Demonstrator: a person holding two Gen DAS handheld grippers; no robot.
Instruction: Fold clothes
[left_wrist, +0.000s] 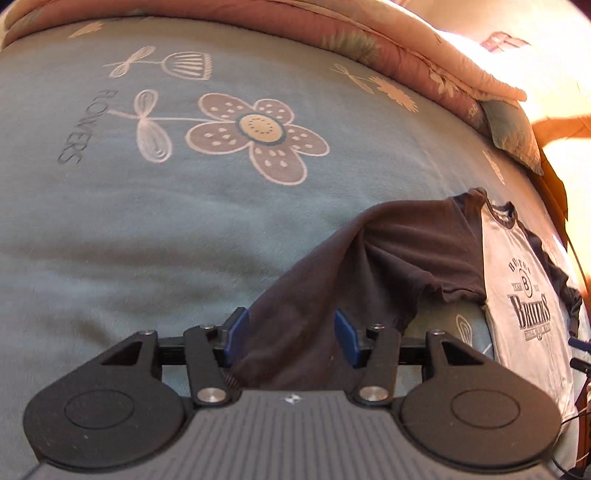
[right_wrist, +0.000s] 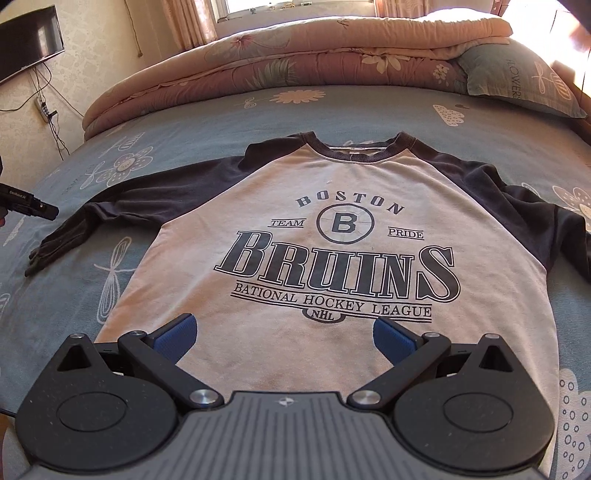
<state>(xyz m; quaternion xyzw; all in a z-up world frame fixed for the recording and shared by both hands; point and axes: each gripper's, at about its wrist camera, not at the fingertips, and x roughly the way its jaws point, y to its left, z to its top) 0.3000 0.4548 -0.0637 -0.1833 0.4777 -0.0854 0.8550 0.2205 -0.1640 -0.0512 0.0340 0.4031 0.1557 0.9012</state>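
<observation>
Shirt (right_wrist: 332, 258) lies face-up and spread flat on the bed (left_wrist: 110, 229), collar toward the rolled quilt (right_wrist: 295, 62), both dark sleeves out to the sides. I have the left gripper (left_wrist: 291, 339) at the sleeve (left_wrist: 369, 266) on that side: jaws part open, sleeve cloth draped loosely between the blue pads (left_wrist: 236, 339), not pinched as far as I can see. Right gripper (right_wrist: 284, 336) hovers over the hem below the printed logo, jaws wide open, nothing held.

Handling guess: light cotton knit, soft, floppy, no stiffness, so it will sag and wrinkle when lifted and drag a bit on the bedsheet. Not fragile, not slippery. Best holds look like the sleeve cuff or the shoulder seam beside the collar, plus the hem corner on the same side, so the panel folds over in one piece. A shallow pinch would probably slip off a single layer.
</observation>
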